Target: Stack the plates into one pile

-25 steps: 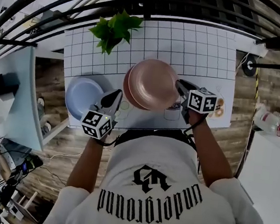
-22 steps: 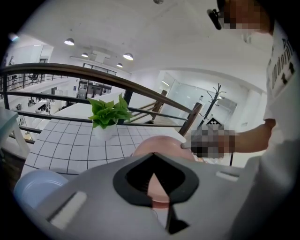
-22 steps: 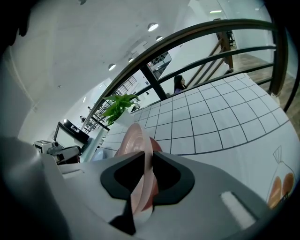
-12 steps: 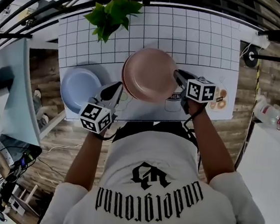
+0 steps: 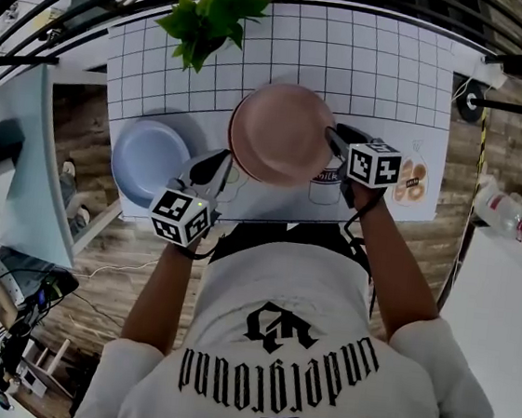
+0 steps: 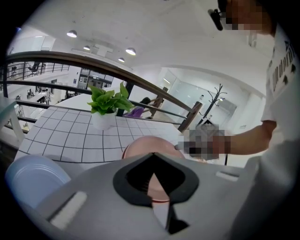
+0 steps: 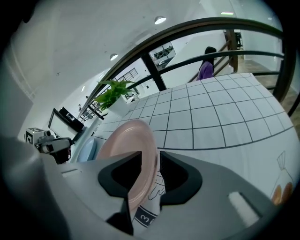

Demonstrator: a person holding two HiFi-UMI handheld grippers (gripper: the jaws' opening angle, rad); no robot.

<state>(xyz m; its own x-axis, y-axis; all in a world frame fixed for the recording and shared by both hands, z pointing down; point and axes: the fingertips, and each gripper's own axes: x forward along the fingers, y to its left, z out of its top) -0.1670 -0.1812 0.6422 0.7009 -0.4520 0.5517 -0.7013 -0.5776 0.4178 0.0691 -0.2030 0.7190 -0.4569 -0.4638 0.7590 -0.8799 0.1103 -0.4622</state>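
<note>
Straddling the near rim of the pink plate (image 7: 126, 145), the right claw (image 7: 151, 159) has just been opening its jaws. A slim gap shows beside one pad, so it seems not to pinch. The plate spreads ahead and left of that claw. The left claw (image 6: 152, 159) is closed on nothing, with the pink plate just ahead and the blue plate (image 5: 148, 158) off to its left.

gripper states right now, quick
left gripper: shut, empty
right gripper: open, jaws have just been opening, round pink plate rim between them
</note>
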